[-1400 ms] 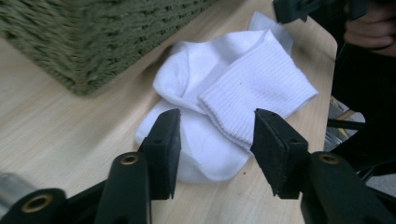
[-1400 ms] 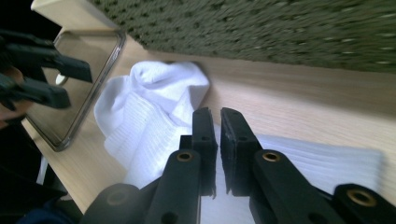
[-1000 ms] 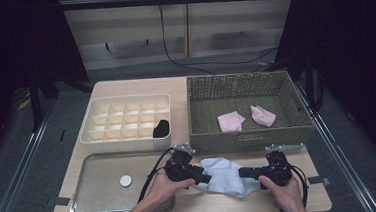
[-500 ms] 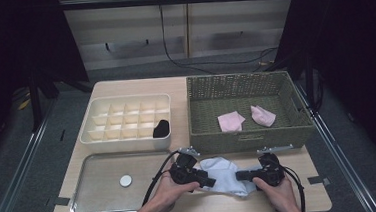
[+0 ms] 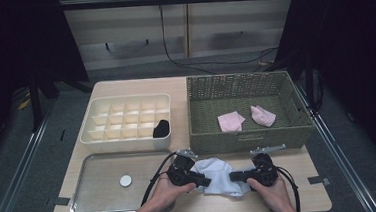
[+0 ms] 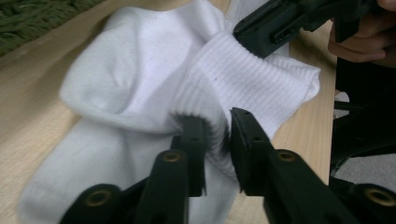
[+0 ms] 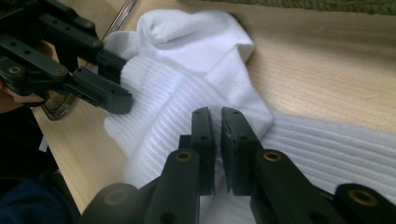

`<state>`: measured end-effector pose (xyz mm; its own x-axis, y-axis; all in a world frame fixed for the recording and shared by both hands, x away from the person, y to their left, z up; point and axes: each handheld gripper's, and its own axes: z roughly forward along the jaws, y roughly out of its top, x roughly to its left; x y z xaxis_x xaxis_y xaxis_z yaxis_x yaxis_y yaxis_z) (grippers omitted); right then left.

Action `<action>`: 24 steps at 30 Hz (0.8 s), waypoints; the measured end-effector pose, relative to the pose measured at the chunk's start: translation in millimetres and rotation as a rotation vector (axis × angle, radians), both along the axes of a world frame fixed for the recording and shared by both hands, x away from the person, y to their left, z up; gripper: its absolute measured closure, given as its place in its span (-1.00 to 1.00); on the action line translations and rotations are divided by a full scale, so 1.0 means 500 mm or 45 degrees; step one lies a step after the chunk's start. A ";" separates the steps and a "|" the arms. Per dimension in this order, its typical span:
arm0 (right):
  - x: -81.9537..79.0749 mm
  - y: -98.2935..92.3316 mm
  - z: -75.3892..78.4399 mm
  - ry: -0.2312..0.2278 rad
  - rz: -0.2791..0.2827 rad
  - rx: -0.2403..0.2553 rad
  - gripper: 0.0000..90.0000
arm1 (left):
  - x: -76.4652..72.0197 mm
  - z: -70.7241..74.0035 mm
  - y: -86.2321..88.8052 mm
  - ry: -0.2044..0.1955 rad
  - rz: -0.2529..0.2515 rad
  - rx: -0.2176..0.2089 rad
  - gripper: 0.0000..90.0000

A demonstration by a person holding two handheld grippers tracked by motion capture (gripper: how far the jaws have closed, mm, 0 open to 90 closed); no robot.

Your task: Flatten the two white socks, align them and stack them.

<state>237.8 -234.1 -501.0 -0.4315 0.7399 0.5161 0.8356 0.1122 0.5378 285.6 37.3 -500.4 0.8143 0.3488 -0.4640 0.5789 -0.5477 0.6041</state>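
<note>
1. White sock (image 5: 216, 176) lies bunched on the table (image 5: 306, 178), in front of the wicker basket (image 5: 246, 109), between my two grippers.
2. My left gripper (image 6: 217, 135) has just been closing; its jaws now pinch a fold of ribbed cuff.
3. My right gripper (image 7: 217, 140) is nearly closed, jaws pinching ribbed fabric, though how much cloth is between them looks hard to tell.
4. Metal tray (image 5: 95, 165) sits just left.
</note>
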 end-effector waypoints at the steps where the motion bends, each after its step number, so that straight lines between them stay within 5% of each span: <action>1: 0.000 0.000 0.000 -0.001 -0.001 0.001 0.85 | 0.000 0.000 -0.001 -0.001 -0.013 0.000 0.78; 9: -0.003 -0.006 0.006 -0.018 -0.018 0.011 0.77 | -0.002 0.026 0.006 0.033 -0.015 -0.090 0.88; 16: -0.028 -0.015 0.045 -0.087 -0.022 0.115 0.67 | -0.002 0.067 0.012 0.063 -0.008 -0.209 0.88; 24: -0.071 -0.010 0.076 -0.128 0.023 0.163 0.43 | 0.001 0.101 -0.025 0.037 -0.041 -0.228 0.89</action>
